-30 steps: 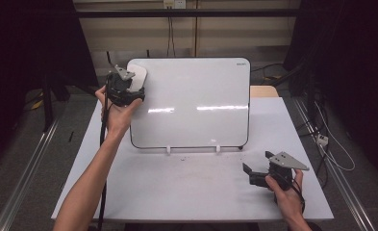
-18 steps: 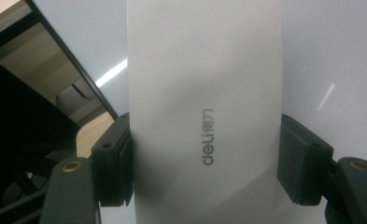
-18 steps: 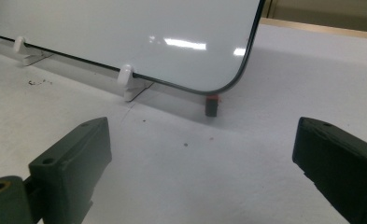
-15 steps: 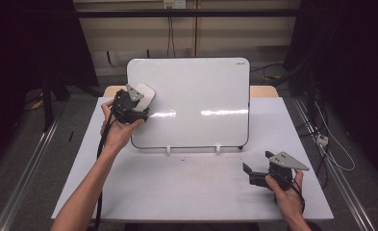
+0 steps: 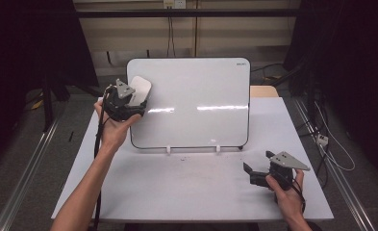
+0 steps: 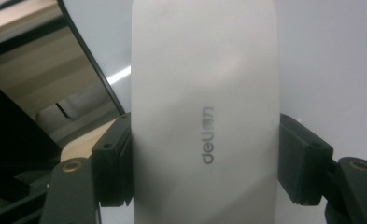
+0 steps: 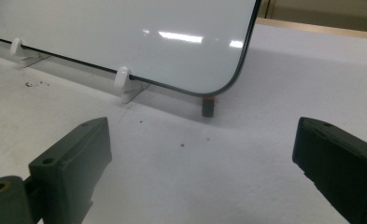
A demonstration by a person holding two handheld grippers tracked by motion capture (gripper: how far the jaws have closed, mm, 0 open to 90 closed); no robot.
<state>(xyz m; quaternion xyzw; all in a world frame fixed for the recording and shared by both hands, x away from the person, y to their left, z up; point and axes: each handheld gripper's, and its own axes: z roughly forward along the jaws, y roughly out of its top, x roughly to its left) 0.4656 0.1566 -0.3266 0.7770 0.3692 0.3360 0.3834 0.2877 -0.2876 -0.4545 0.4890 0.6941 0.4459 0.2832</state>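
At the upper left of the glossy white rectangular whiteboard, the left gripper is clamping a white oblong plastic eraser against the board. Its surface is appearing clean; wiping seems nearly done. The right gripper is resting wide open, holding nothing, on the white table.

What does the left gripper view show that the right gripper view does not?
Left gripper view: a white eraser with grey lettering, clamped between its black jaws against the board. Right gripper view: open jaws with nothing between them, the table, two white clips under the board's lower edge, and a small dark block. Both: the whiteboard.
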